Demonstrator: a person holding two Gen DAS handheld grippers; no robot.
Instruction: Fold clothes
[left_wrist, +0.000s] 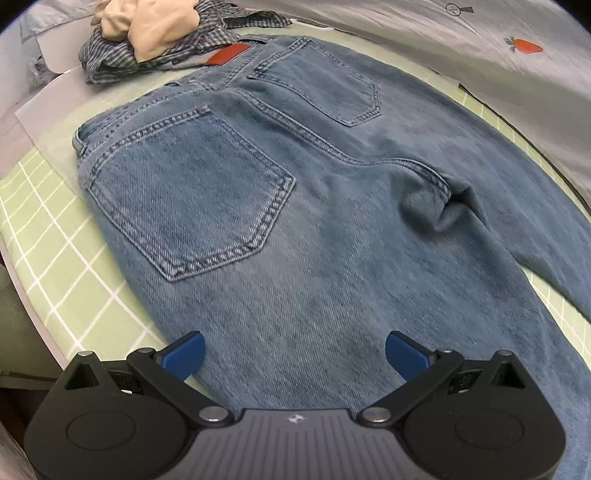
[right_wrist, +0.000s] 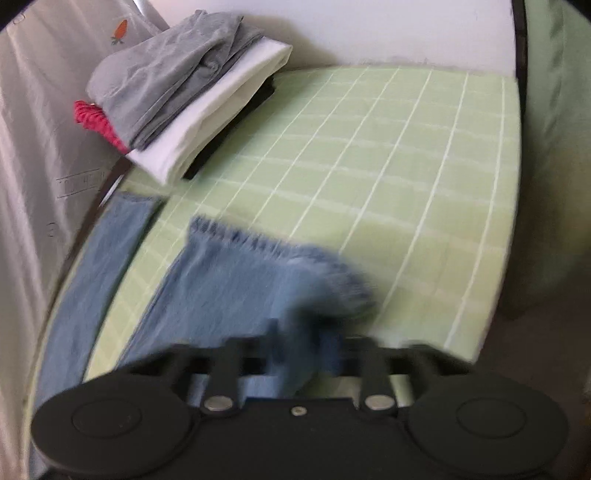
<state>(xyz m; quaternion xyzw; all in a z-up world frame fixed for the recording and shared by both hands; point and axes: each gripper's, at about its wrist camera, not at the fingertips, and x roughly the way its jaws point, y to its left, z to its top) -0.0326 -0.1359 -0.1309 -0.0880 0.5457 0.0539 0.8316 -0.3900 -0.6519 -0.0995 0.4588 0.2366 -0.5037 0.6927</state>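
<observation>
Blue jeans (left_wrist: 314, 221) lie flat, back side up, on a green checked cloth (left_wrist: 48, 251); two back pockets and a red waist patch (left_wrist: 229, 54) show. My left gripper (left_wrist: 294, 354) is open, its blue fingertips (left_wrist: 184, 354) hovering over the thigh of the near leg. In the right wrist view, my right gripper (right_wrist: 301, 354) is shut on the frayed hem of the near jeans leg (right_wrist: 240, 280), the cloth bunched and lifted between the fingers; the picture is blurred. The other leg (right_wrist: 107, 243) lies flat to the left.
A crumpled pile of a checked shirt and a beige garment (left_wrist: 155, 33) sits beyond the waistband. A folded stack of grey, white, red and black clothes (right_wrist: 177, 92) lies at the far left of the green cloth (right_wrist: 406, 166). Grey sheet with carrot print (left_wrist: 517, 55) borders it.
</observation>
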